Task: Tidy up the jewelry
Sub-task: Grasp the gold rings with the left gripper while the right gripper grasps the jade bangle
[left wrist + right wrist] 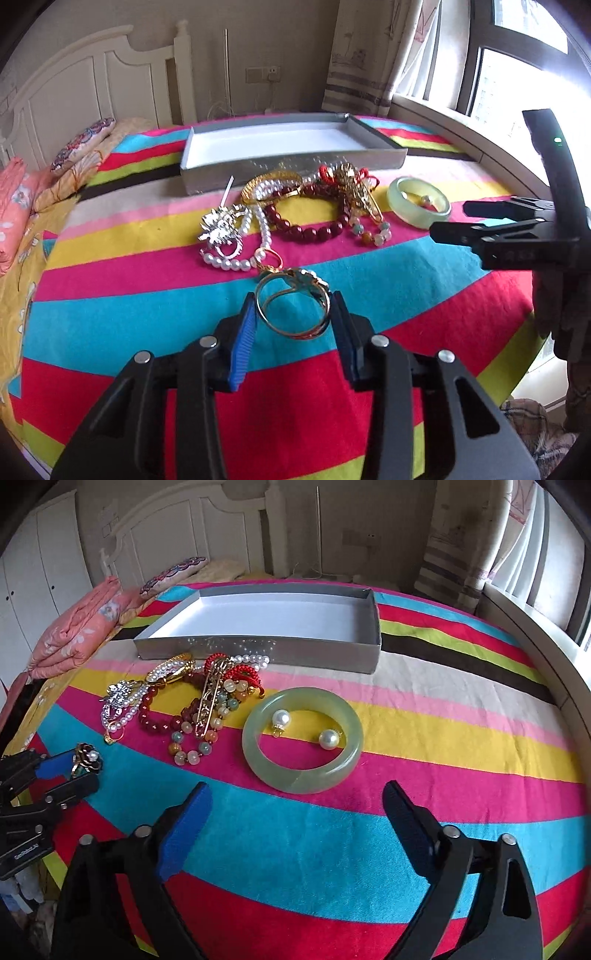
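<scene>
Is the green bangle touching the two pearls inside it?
Apart. The right wrist view shows striped cloth between the green bangle and each of the two pearls inside it.

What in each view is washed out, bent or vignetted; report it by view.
Left wrist view: the window at right is blown out white, the bed bulges from fisheye bending, corners are black. Right wrist view: light is even, only a bright strip at the right edge; the box wall shows glittery reflections, its edges curve, corners are dark.

Pale green stone bangle, dark red bead bracelet, grey white-lined cardboard box; rainbow-striped bedspread.
</scene>
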